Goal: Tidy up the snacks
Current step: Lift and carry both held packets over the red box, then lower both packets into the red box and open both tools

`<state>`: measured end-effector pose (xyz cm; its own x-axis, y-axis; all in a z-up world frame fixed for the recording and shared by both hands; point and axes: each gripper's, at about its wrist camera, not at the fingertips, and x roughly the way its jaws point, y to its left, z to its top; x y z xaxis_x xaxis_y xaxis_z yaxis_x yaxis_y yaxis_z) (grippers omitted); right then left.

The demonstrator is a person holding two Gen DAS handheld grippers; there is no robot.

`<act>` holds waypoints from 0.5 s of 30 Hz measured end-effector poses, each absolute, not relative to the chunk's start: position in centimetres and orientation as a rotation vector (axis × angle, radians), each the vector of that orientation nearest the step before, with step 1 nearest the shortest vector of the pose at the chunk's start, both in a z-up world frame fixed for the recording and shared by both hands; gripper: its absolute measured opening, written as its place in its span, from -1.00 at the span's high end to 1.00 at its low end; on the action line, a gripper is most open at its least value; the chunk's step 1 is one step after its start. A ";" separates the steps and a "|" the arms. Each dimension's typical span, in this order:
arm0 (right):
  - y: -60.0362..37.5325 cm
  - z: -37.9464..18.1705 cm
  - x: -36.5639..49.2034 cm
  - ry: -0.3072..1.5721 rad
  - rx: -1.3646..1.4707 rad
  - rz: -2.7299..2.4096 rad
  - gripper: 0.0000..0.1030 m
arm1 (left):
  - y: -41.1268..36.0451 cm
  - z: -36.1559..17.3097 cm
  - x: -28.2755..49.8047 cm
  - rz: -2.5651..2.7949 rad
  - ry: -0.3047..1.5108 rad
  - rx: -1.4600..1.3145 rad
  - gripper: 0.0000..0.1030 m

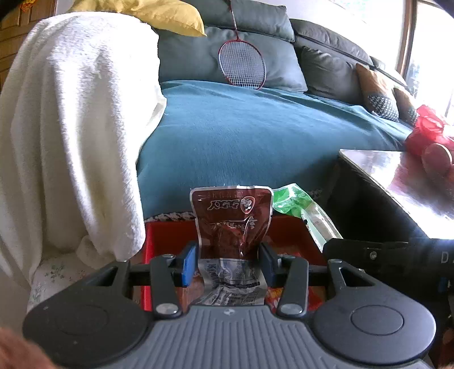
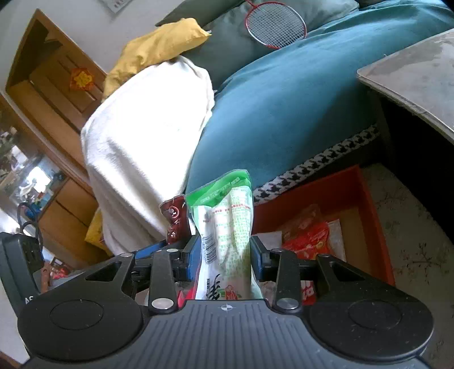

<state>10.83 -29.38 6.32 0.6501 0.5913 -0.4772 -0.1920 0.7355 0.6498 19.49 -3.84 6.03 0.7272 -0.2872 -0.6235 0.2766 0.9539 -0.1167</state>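
Left tool: the left tool (image 1: 229, 262) is closed partway on a dark brown snack pouch (image 1: 231, 218); the blue pads (image 1: 189, 264) are pressed against both sides of its lower half, so it's properly gripped.
Brown pouch: it's held upright, print upside down, top edge sticking up well past the fingers, hanging above the red box (image 1: 170, 235). A corner of it can also be spotted in the right wrist view (image 2: 176, 220), just left of the green pack.
Right tool: the right tool (image 2: 225, 255) is clamped on a green and white snack pack (image 2: 227, 227); the pack is squeezed between both fingers and looks bulged above them.
Green pack: it's held upright too, green top edge up, over the near left part of the box. In the left wrist view it shows just right of the brown pouch (image 1: 295, 204), the two packs close side by side.
Red box: an open red box (image 2: 366, 204) sits on a pale floral surface by the sofa's front edge; a red snack packet (image 2: 309, 238) and some clear wrapping can be seen lying inside.
Sofa: a teal blanket (image 1: 255, 133) is spread over the seat, a white towel (image 1: 71, 127) is draped on the left, and a yellow cushion (image 1: 170, 14) is up behind it.
Far stuff: a red badminton racket (image 1: 241, 65) is leaned on the grey back cushions.
Counter: a glossy dark counter (image 1: 397, 176) is on the right, with a red bag (image 1: 425, 133) at its far end.
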 end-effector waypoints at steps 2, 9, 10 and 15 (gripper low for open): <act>-29.5 6.1 11.3 0.734 0.587 0.459 0.14 | -4.3 5.7 20.1 -0.307 0.690 -0.010 0.24; -29.0 4.2 13.9 0.779 0.539 0.415 0.14 | -5.6 3.2 22.2 -0.294 0.725 0.022 0.24; -28.9 3.9 14.2 0.785 0.530 0.407 0.14 | -5.8 2.7 22.4 -0.292 0.732 0.026 0.24; -29.2 2.7 15.3 0.806 0.511 0.372 0.14 | -6.2 0.9 23.6 -0.282 0.767 0.026 0.24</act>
<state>15.27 -29.23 2.71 0.6395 0.4985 -0.5853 -0.1216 0.8173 0.5632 23.62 -6.24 0.87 0.6844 -0.2423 -0.6877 0.2612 0.9621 -0.0790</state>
